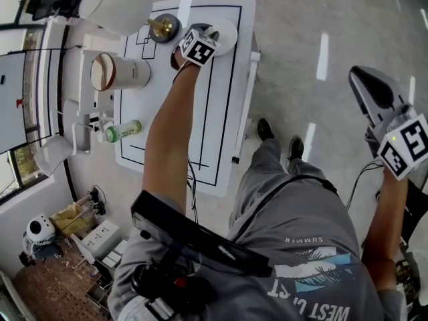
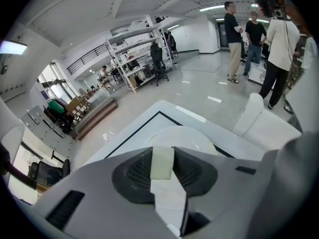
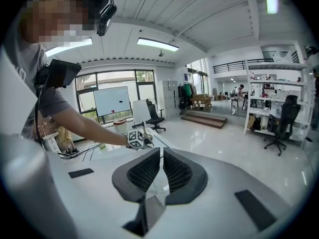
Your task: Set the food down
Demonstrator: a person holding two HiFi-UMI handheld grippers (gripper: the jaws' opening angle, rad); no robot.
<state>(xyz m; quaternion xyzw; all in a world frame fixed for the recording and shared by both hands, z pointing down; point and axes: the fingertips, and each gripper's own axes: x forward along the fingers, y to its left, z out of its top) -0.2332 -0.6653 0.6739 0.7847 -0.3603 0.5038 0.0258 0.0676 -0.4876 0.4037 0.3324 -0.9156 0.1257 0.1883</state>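
Note:
A pale cream block of food (image 2: 162,162) sits between the jaws of my left gripper (image 2: 167,180), which is shut on it. The block hangs just above a white plate (image 2: 192,136) at the far end of the white table (image 2: 149,126). In the head view the left gripper (image 1: 202,33) reaches over that plate (image 1: 227,33), and its marker cube hides the food. My right gripper (image 1: 366,82) is held off to the right, above the floor and away from the table. Its jaws (image 3: 161,166) stand shut with nothing between them.
On the table's left side are a brass piece on a grey disc (image 1: 164,27), a lying canister (image 1: 122,72) and a green-capped bottle (image 1: 124,130). A large white cylinder (image 1: 115,5) stands at the far left. Several people (image 2: 255,39) stand beyond the table.

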